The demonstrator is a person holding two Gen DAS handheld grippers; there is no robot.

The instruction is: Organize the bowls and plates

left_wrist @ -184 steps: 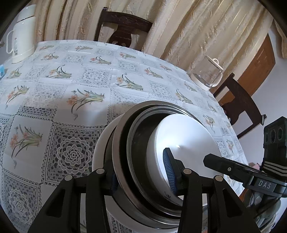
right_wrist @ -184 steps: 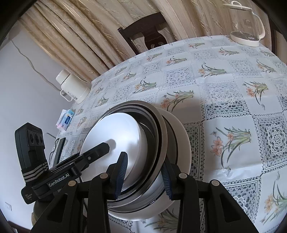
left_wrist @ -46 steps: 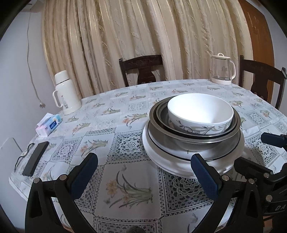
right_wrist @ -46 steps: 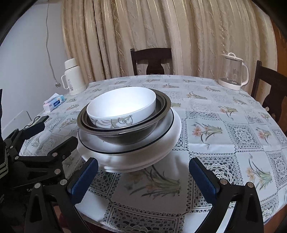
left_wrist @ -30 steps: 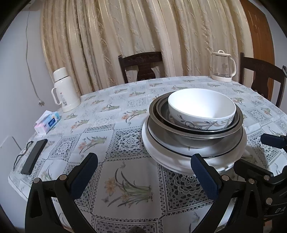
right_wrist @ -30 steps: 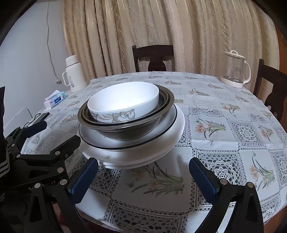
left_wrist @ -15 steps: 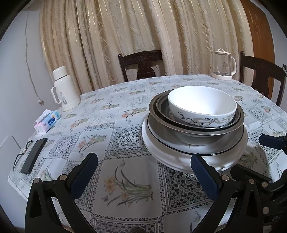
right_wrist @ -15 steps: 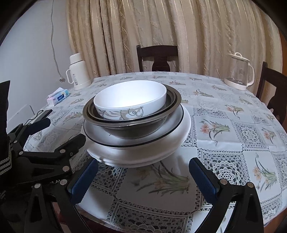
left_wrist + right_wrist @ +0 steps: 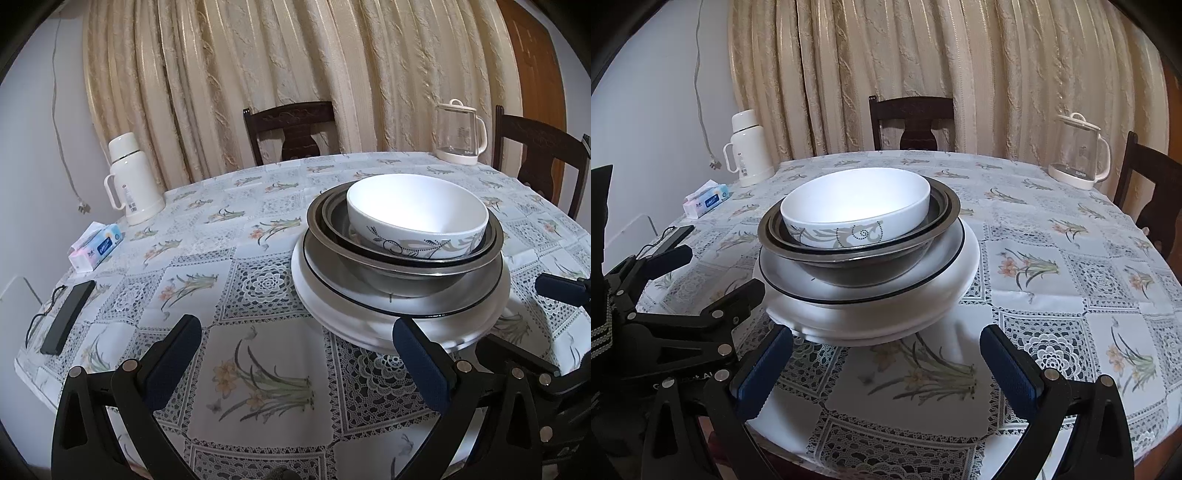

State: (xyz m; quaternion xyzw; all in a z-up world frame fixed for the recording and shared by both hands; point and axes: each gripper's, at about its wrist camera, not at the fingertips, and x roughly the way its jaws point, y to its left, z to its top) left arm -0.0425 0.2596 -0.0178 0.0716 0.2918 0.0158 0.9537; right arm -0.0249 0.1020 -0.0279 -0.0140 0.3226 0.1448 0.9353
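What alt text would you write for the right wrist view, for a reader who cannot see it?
A white bowl sits in nested metal bowls on stacked white plates on a floral tablecloth. Both grippers, the right and the left, are open and empty. Behind stand a flask, a kettle and curtains.

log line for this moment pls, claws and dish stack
left claw: open, empty | right claw: open, empty | white bowl nested in steel bowls on white plates | stack on table, untouched

Home dining room, curtains (image 9: pixel 295 74), tablecloth-covered table (image 9: pixel 258 387), chairs (image 9: pixel 912 122)
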